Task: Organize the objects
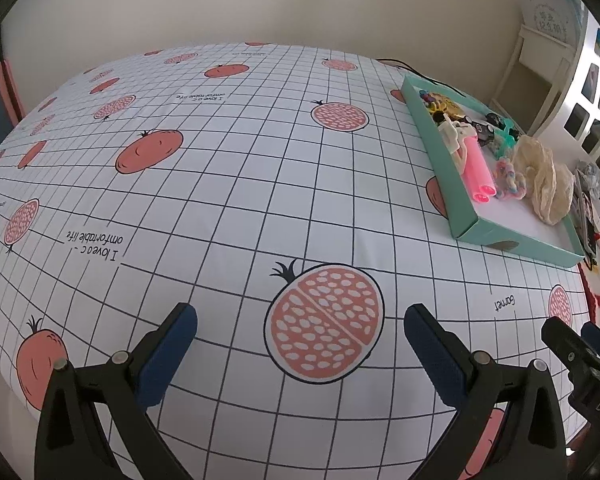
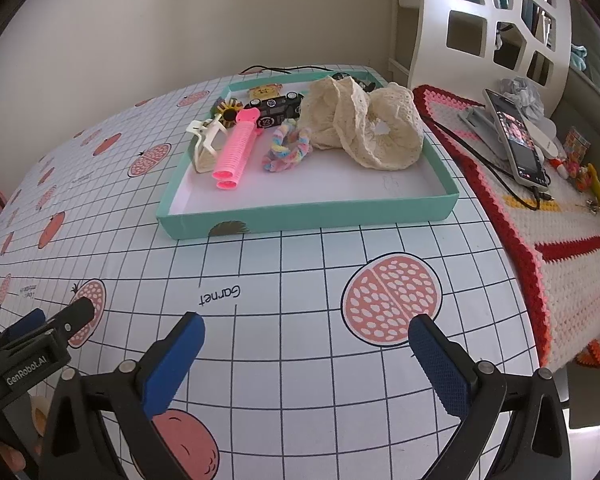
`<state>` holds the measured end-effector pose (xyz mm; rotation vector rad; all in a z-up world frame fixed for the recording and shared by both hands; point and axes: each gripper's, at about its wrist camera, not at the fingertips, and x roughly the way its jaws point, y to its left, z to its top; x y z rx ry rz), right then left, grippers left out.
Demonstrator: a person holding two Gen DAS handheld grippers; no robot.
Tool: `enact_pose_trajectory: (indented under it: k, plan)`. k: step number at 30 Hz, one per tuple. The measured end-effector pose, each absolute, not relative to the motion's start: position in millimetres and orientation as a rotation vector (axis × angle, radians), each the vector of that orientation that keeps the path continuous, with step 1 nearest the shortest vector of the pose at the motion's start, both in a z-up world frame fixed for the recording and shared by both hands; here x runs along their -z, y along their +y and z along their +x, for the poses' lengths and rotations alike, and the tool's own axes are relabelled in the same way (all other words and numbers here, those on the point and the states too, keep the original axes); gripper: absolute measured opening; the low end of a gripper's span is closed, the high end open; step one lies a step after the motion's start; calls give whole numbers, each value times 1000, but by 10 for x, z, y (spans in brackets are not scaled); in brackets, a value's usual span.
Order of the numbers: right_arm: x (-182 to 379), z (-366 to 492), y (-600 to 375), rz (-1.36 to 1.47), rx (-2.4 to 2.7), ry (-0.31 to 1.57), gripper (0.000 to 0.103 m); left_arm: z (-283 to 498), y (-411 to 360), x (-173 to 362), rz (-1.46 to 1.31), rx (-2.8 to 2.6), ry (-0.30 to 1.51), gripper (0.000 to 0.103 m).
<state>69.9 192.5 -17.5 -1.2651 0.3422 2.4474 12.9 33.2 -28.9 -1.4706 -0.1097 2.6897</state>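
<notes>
A teal box tray sits on the gridded tablecloth, ahead of my right gripper and far right of my left. Inside lie a pink hair roller, a white claw clip, a pastel braided scrunchie, two cream lace scrunchies, a black hair clip and a sunflower clip. My right gripper hangs open and empty over the cloth, short of the tray. My left gripper is open and empty over a pomegranate print.
A phone on a stand with a cable rests on a crocheted red-and-white cover to the tray's right. Small toys lie beyond it, and a white lattice shelf stands behind. A black cord runs behind the tray.
</notes>
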Motion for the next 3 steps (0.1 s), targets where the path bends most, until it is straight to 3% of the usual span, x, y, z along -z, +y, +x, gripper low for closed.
enact_pose_trajectory:
  k: [3]
  plan:
    - [175,700,1926,-1265,-2448,341,103,123,322,290,-1473,-2692,-118,103]
